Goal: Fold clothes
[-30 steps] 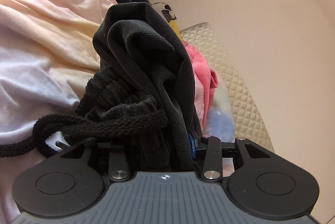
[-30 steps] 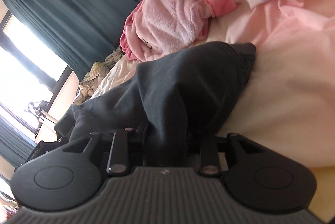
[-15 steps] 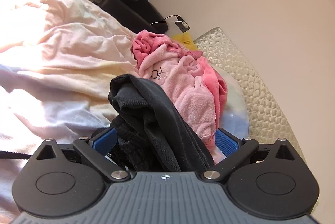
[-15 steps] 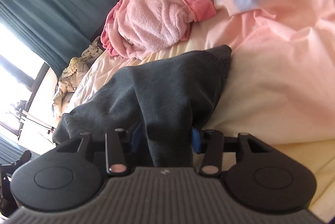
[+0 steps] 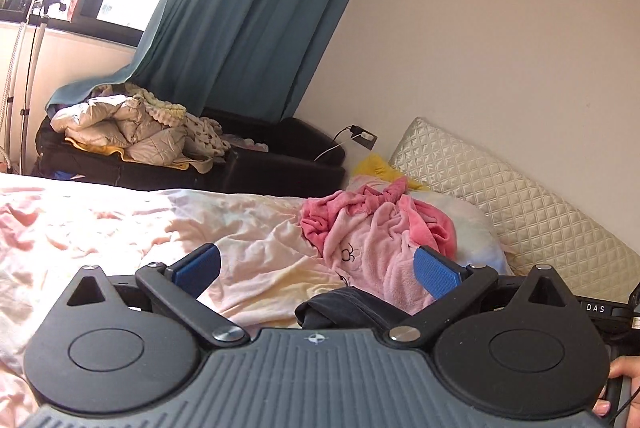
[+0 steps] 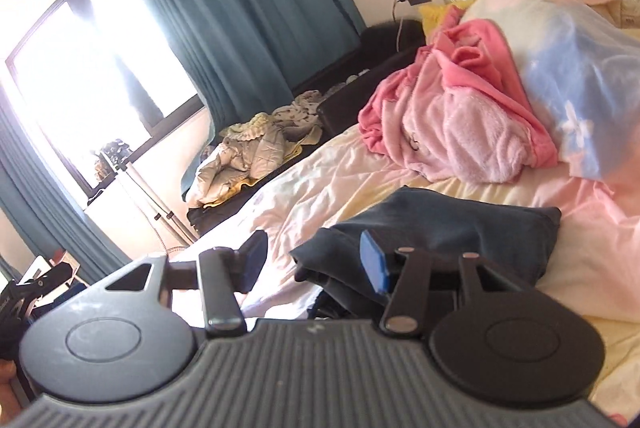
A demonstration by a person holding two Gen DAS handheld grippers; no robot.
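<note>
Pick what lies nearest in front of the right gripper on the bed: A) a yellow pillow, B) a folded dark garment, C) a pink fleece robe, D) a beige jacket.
B: the folded dark garment lies on the bed sheet just ahead of the open right gripper; the pink robe sits farther back.

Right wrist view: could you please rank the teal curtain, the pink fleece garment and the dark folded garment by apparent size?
1. teal curtain
2. pink fleece garment
3. dark folded garment

The last two look close; the dark one lies nearer, so their order is unsure.
</note>
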